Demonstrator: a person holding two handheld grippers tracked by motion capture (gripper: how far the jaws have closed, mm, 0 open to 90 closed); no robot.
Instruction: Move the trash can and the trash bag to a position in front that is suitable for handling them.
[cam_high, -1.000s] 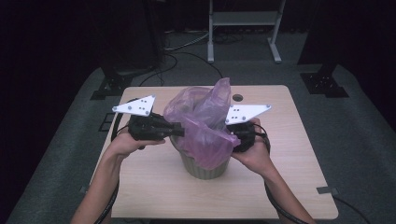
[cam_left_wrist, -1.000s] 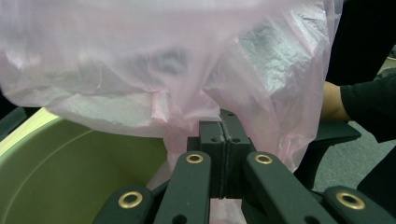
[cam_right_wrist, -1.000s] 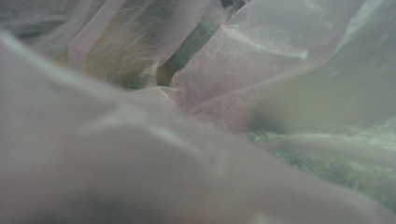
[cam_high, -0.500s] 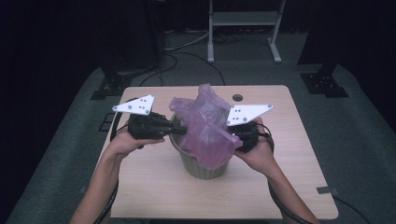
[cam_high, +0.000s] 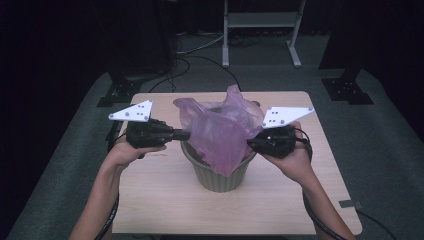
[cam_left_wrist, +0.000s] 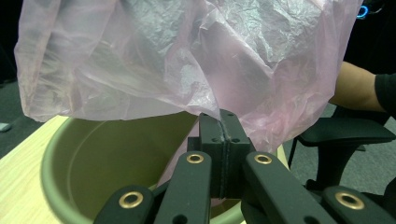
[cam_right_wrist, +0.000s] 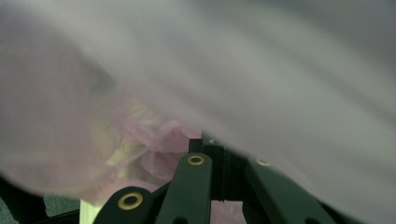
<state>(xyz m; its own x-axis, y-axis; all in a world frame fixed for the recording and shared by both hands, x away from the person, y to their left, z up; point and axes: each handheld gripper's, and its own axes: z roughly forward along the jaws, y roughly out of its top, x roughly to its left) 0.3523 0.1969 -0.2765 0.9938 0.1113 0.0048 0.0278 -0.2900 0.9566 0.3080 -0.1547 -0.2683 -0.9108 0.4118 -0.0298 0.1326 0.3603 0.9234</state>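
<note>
Both hands are coming in from the near table edge. Left gripper (cam_high: 182, 134) is clamping the translucent pink plastic bag (cam_high: 220, 130) at its left edge; right gripper (cam_high: 252, 144), its jaws just closed, is pinching the bag's right edge. Bag is hanging spread over the round olive-green plastic bin (cam_high: 220, 175), mid-table on the pale wooden tabletop (cam_high: 155, 200).

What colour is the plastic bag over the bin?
The plastic bag is translucent pink; the left gripper view shows it best.
</note>
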